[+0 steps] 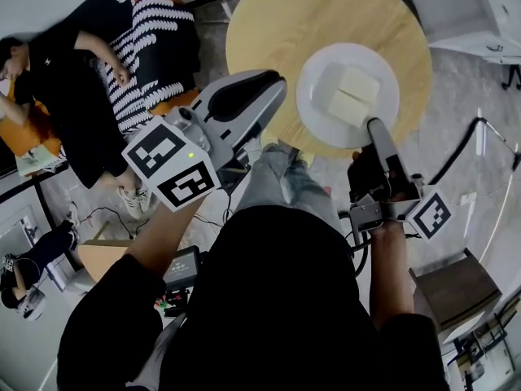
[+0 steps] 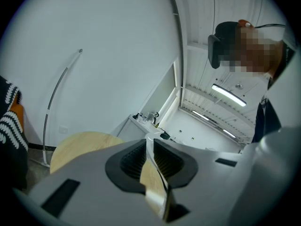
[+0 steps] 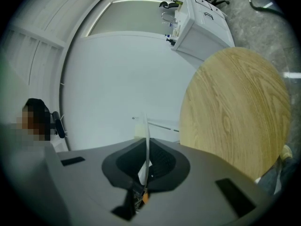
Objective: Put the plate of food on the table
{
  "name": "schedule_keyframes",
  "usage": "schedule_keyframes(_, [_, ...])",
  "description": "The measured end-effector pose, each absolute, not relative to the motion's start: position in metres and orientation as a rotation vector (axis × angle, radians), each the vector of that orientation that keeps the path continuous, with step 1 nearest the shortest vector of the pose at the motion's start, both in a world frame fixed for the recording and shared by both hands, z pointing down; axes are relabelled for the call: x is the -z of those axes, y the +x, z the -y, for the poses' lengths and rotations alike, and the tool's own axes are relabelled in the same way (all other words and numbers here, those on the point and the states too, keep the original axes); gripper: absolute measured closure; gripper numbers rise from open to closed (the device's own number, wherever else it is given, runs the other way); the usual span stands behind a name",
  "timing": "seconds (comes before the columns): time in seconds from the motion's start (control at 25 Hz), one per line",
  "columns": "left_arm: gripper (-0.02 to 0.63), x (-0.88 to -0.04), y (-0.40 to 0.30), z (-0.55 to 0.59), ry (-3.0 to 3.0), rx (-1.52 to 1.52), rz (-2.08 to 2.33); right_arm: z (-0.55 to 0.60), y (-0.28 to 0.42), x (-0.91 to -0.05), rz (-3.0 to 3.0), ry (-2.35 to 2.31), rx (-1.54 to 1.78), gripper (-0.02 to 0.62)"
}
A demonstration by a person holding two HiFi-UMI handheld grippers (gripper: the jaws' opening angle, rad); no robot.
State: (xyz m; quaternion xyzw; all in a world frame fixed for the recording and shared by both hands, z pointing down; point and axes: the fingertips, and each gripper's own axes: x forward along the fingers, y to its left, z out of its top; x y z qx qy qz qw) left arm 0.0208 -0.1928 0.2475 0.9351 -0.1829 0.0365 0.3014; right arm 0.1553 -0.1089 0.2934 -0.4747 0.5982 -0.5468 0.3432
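A white plate [image 1: 319,72] carrying two pale slabs of food [image 1: 350,94] hangs over the near right part of the round wooden table [image 1: 269,23]. I cannot tell whether it touches the tabletop. My right gripper [image 1: 376,125] is shut on the plate's near rim. In the right gripper view the plate [image 3: 146,135] shows edge-on as a thin white line between the pads, with the table [image 3: 235,112] to the right. My left gripper [image 1: 275,81] is held up at the table's near left edge, shut with nothing in it. The left gripper view shows the table [image 2: 84,145] low on the left.
A person [image 1: 73,88] lies on an orange seat at the far left. A white cabinet [image 1: 472,10] stands past the table at the top right. A brown box [image 1: 456,287] sits on the floor at the lower right. My own legs [image 1: 281,177] are under the table's near edge.
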Motion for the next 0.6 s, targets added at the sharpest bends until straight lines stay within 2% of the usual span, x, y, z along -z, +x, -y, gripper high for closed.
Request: schedule_keyframes(0.6, [0.549,-0.255,0.016,0.189,2.463,-0.109,0.494,0.107,0.159,-0.305,-1.547,-1.26,1.432,0.577])
